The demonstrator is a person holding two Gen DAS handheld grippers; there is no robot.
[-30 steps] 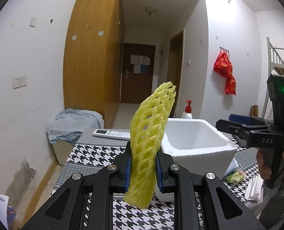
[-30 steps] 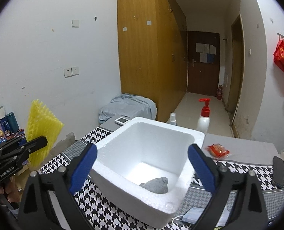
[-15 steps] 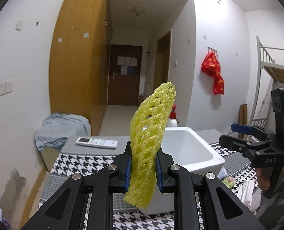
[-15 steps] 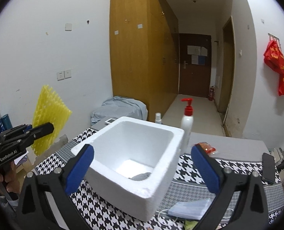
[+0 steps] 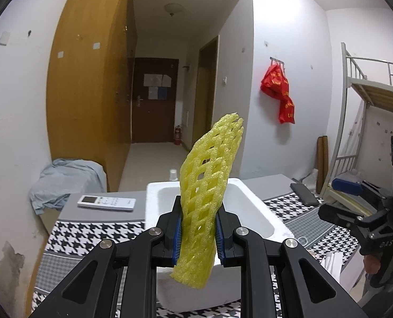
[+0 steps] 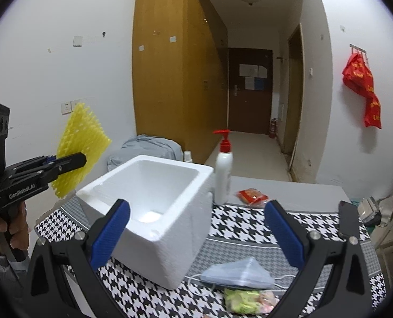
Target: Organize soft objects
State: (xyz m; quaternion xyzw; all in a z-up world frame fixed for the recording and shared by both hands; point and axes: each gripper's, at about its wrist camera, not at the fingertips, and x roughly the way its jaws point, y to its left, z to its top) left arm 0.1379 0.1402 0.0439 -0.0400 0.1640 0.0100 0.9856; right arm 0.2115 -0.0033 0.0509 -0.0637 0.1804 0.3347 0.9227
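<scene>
A yellow foam net [image 5: 205, 196] is pinched upright between the pads of the left gripper [image 5: 198, 234] and is held in the air at the near-left edge of the white foam box [image 6: 154, 201], not yet over its opening. The right gripper [image 6: 196, 235] is spread wide and empty, aimed past the box. On the tabletop [image 6: 249, 235] beside the box, a blue face mask [image 6: 236, 277] and a crumpled greenish packet [image 6: 245, 299] are seen lying outside it. The task is judged partway through: the net is to be dropped in, and the mask probably follows. What the box already contains cannot be told.

left gripper [image 5: 198, 234] now facing foam box [image 5: 252, 206] — yellow net [image 5: 207, 193] before it
</scene>
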